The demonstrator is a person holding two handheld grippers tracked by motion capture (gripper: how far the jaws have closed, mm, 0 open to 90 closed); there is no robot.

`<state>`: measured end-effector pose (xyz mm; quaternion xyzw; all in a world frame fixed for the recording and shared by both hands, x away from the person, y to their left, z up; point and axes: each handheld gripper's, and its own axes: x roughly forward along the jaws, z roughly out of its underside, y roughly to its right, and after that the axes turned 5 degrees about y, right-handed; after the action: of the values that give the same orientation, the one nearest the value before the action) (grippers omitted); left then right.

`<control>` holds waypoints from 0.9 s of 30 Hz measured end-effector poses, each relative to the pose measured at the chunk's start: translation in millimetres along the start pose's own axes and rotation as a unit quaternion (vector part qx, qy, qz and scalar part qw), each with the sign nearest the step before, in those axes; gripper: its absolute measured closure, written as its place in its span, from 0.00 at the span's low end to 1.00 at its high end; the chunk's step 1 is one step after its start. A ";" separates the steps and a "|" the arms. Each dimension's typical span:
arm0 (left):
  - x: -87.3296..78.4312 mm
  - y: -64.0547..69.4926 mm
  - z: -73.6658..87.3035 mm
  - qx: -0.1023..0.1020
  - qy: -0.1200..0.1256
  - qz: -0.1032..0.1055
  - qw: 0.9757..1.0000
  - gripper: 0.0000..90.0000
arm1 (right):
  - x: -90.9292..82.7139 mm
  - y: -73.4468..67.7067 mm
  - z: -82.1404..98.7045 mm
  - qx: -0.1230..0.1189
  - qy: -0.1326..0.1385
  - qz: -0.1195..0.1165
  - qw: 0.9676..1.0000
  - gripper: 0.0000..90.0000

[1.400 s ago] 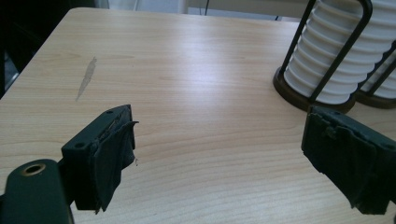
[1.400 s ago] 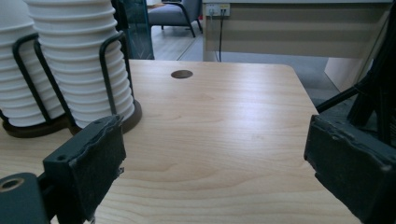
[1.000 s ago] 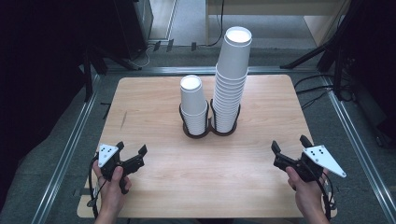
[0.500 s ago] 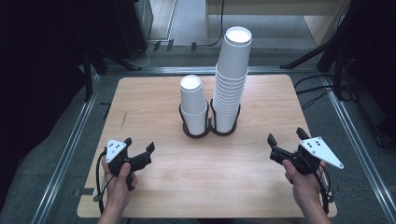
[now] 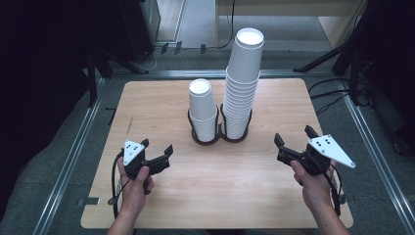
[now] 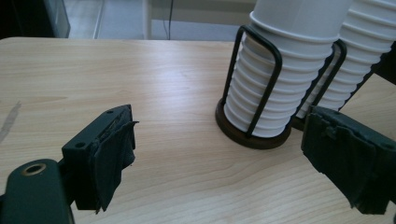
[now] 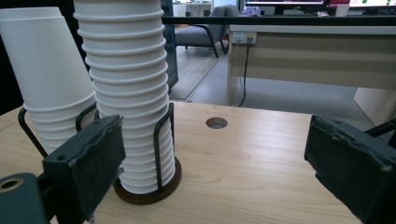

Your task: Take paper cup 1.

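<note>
The left gripper (image 5: 157,155) is held low over the near left part of the tabletop (image 5: 147,105), its black jaws parted wide with nothing between them and aimed inward at the cups. That stance is judged to be a readiness for a reach, since the left gripper view looks straight along the jaws at the base of the nearer stack.

At the middle of the tabletop a black wire two-ring cup holder on dark round bases (image 5: 219,138) is set, and both stacks are kept upright by its loops. In the left ring the short stack of white ribbed paper cups (image 5: 203,110) is seated; in the right ring, just beside it, the tall stack of white ribbed paper cups (image 5: 242,83) rises well above it. The difference in height suggests that cups are being moved from one stack to the other.

The right gripper (image 5: 295,144) is held over the near right part, its jaws likewise spread wide and empty, turned toward the tall stack, well apart from it.

The tabletop is of pale wood grain with rounded corners, and a small round hole (image 7: 216,122) is cut in it. It is bordered by grey metal rails (image 5: 73,156). Beyond it a grey floor with black cables (image 5: 328,93), a pale desk (image 7: 317,51) and an office chair (image 7: 198,35) are seen.
</note>
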<state>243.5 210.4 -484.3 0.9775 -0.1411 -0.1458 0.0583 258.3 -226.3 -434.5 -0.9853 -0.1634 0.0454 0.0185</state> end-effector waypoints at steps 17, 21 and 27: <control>20.2 27.9 -2.9 0.016 -0.001 0.027 1.000 0.11 | 11.7 -13.3 -14.2 -0.005 0.004 -0.019 1.000 0.05; 26.3 37.2 -2.7 0.015 0.003 0.037 0.999 0.11 | 15.8 -18.1 -19.3 -0.003 0.008 -0.025 1.000 0.05; 31.8 47.4 -1.9 0.020 0.004 0.045 0.999 0.11 | 20.8 -22.9 -24.1 -0.003 0.007 -0.030 1.000 0.05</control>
<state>261.0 156.0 -483.7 0.9716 -0.1878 -0.1362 0.0459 272.9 -198.3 -411.1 -0.9804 -0.1927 0.0373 0.0177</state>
